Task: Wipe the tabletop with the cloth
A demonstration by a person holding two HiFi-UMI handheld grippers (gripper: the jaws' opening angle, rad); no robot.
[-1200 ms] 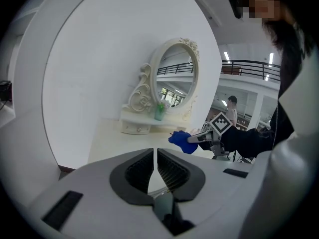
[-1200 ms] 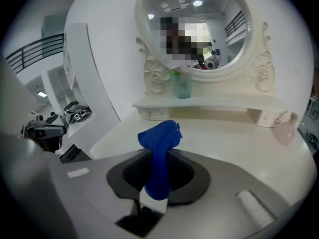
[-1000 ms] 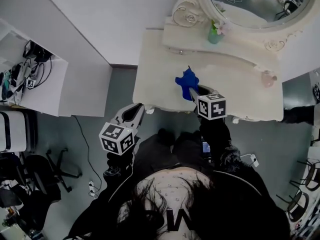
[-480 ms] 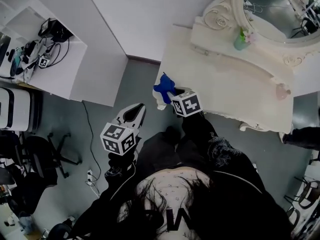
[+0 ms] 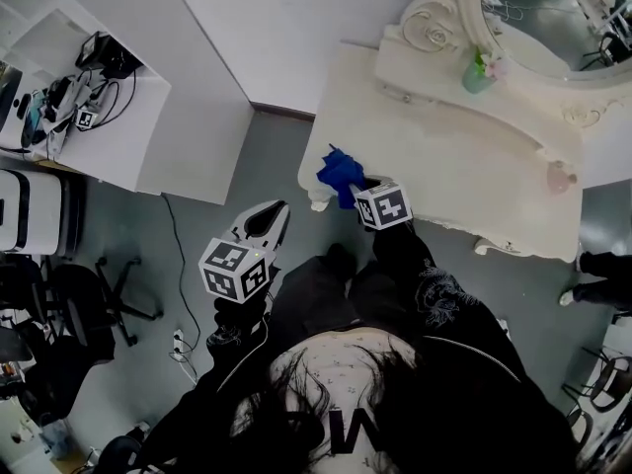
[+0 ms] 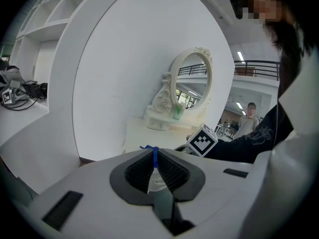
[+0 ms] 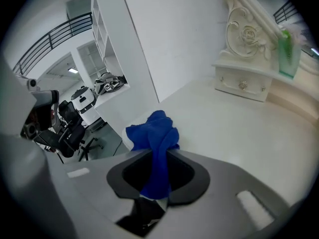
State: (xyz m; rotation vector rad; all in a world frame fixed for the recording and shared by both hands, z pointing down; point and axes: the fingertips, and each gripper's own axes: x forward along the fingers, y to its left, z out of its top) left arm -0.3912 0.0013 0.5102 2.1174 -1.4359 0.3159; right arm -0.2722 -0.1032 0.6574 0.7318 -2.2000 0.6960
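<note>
The right gripper (image 7: 157, 169) is clamped on the blue cloth (image 7: 152, 132), which bunches up out of the narrow jaws. In the head view the cloth sits at centre frame, on the lower-left corner of the cream tabletop (image 5: 449, 161), right at the edge where the table meets the grey floor (image 5: 232, 181). From that corner the bare surface runs up and to the right. It reaches the carved mirror base (image 7: 247, 59) and a green bottle (image 5: 477, 74) near the upper right, and a small pink object (image 5: 560, 177) by the right edge. The front edge runs along just below the gripper's marker cube.

The left gripper (image 5: 267, 217) hangs at centre left over the floor, off the table and apart from the cloth. Its jaws are pressed together and grip nothing. To its left are a white partition (image 5: 212, 117) and, further left, a shelf with cables (image 5: 89, 97), with open floor between it and the table corner.
</note>
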